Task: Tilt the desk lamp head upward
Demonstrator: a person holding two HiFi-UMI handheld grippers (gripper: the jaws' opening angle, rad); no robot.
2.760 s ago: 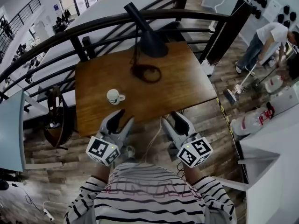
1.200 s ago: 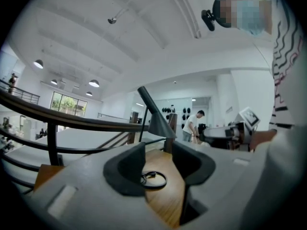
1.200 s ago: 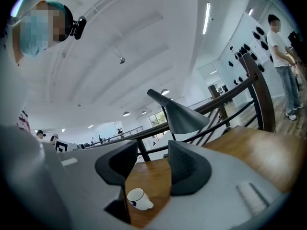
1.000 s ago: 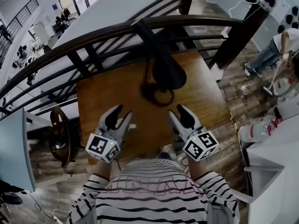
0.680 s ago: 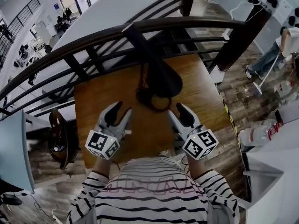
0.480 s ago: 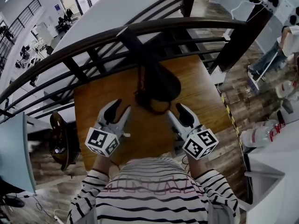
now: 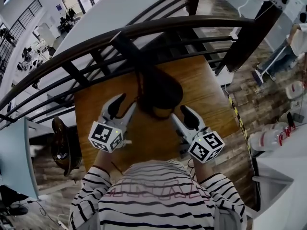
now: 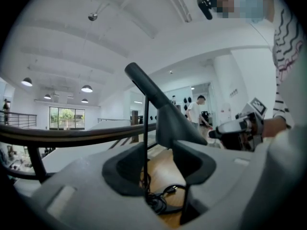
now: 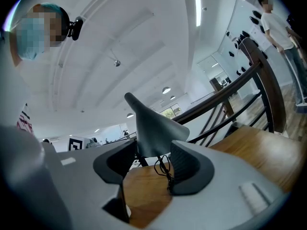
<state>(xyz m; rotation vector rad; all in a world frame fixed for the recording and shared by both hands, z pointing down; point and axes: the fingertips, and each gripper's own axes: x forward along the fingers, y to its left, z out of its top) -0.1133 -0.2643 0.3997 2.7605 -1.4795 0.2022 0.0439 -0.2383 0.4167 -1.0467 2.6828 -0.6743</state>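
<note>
Both the left claw (image 7: 125, 103) and right claw (image 7: 178, 114) have just been opening wide, with nothing between them yet. They sit either side of the desk lamp (image 7: 158, 87) near the table's (image 7: 211, 95) far edge, seemingly lining up to tilt it.

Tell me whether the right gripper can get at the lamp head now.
Probably yes: the right gripper, jaws just opened wider and empty, faces the lamp head close ahead, with nothing standing between them.

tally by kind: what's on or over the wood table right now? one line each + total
desk lamp: 1
coiled cable: 1
hand-held gripper: 2. The left hand-held gripper and the right hand-held gripper are both open. Their jaws have just been opening wider, and neither holds anything.
Total: 4
</note>
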